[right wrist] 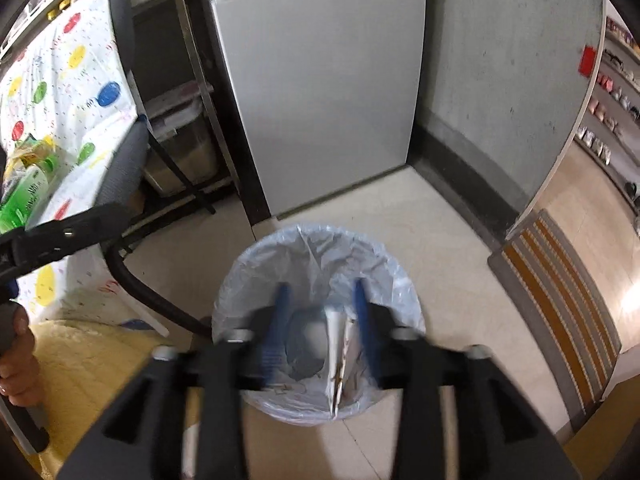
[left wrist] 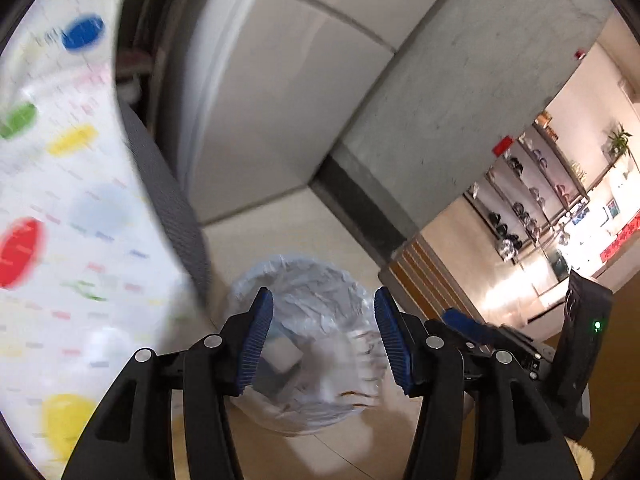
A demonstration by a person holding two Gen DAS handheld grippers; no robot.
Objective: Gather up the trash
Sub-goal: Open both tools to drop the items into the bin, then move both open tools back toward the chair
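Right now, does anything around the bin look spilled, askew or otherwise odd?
Nothing stands out. The lined trash bin stands upright on the floor with scraps inside, no litter beside it. Both grippers hang open above it.

The room is softly lit and a bit dim. Bright light glares far off on the shiny floor (left wrist: pixel 516 284). The spotted cloth (left wrist: pixel 60 200) is smeared with blur. The right gripper (right wrist: pixel 322 320) looks fuzzy. Edges bend round, with dark corners.

home kitchen, fridge (right wrist: pixel 320 92), lined bin (right wrist: pixel 316 320)
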